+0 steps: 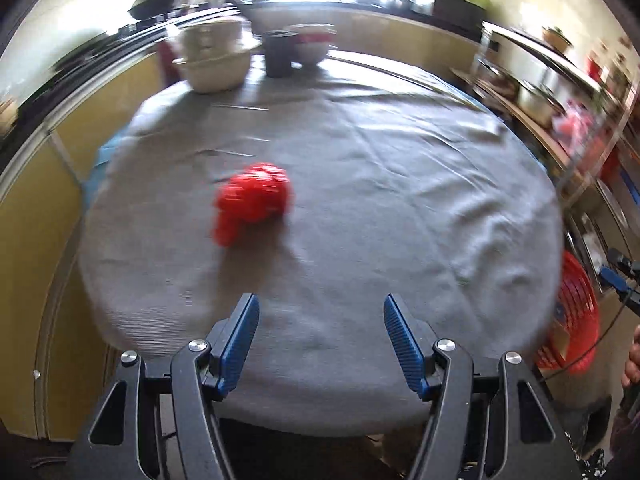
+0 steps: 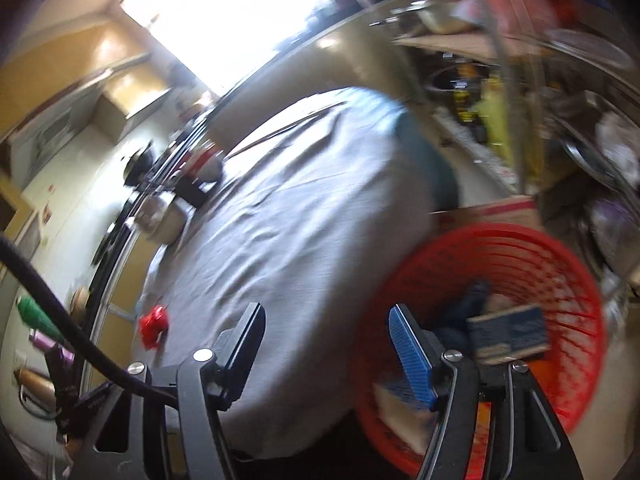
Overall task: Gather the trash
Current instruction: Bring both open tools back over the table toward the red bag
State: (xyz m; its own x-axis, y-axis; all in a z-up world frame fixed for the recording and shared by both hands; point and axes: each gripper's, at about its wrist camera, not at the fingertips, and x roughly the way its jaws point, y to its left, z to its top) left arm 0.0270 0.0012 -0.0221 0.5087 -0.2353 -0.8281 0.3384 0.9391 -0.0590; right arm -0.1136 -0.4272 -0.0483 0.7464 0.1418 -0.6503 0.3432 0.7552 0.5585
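Hovering over a round table draped in grey cloth point(image 1: 360, 200), the left gripper point(image 1: 320, 308) has its jaws apart and empty. Crumpled red trash point(image 1: 252, 200) lies ahead on the cloth. The right gripper point(image 2: 326, 316), also parted and empty, is beside a red basket point(image 2: 560, 280) holding trash.

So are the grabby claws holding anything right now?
No. The left hand-held gripper and right hand-held gripper are both open and empty. The crumpled red wrapper lies untouched on the grey tablecloth.
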